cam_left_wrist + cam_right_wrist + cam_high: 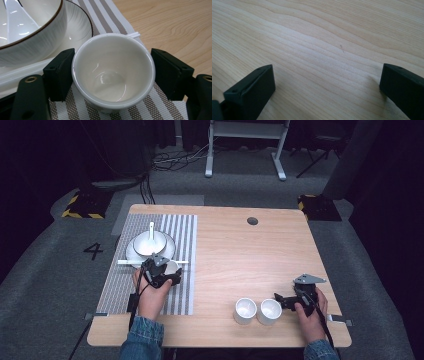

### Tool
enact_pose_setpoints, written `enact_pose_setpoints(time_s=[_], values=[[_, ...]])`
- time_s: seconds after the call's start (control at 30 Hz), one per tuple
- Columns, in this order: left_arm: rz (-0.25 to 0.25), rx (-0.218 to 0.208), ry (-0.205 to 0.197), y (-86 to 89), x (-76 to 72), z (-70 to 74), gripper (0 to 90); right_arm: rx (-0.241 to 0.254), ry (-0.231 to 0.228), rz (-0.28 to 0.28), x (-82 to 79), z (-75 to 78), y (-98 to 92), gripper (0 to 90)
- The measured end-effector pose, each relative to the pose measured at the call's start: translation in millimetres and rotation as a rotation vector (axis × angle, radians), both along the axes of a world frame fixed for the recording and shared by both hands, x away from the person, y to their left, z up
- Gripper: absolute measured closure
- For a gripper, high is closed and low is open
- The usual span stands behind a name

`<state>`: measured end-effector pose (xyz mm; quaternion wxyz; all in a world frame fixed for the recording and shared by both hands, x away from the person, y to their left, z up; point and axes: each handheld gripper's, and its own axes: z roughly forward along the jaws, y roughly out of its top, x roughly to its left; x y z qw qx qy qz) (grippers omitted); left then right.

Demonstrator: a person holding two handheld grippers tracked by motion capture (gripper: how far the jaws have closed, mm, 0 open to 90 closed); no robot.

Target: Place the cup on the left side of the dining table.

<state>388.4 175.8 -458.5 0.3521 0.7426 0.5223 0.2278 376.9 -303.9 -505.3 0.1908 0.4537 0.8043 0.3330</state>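
Note:
A small white cup [112, 82] stands on the striped placemat [182, 292], and my left gripper [112, 53] is shut on it, one black jaw against each side. In the high view this cup [172, 265] sits just in front of a white bowl [150, 244] holding a spoon [151, 231], on a plate. Two more white cups [245, 310] [269, 311] stand side by side near the table's front edge. My right gripper [280, 301] is open just to the right of them. In its own view, my right gripper [328, 71] has bare wood between its jaws.
White chopsticks [131, 262] lie across the placemat in front of the plate [77, 27]. The wooden table [250, 255] has a round cable hole [252, 221] at the back. Beyond the table stand a white frame and dark floor equipment.

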Motion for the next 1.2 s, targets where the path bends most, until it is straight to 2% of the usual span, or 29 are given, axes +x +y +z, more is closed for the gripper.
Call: enact_pose_setpoints(time_s=[0.27,0.4,0.67,0.77,1.03,1.2], values=[[0.002,0.004,-0.035,-0.1,-12.6,14.5,20.2,0.000,0.000,-0.002,-0.3,0.0,0.2,0.1],[0.006,0.011,-0.071,2.0,-26.3,25.4,20.0,0.000,0.000,-0.002,-0.2,0.0,0.2,0.1],[0.007,0.006,-0.102,7.8,-46.9,39.7,19.8,0.001,0.000,-0.003,-0.2,0.0,0.2,0.1],[-0.003,0.003,-0.100,10.6,-55.8,45.0,19.7,0.001,0.000,-0.003,-0.2,0.0,0.2,0.1],[-0.019,0.008,-0.096,12.8,-69.9,48.3,19.7,0.000,0.000,-0.002,-0.2,0.0,0.2,0.1],[-0.014,0.018,-0.091,18.7,-88.2,50.0,19.7,0.000,0.000,-0.003,-0.2,0.0,0.2,0.1]])
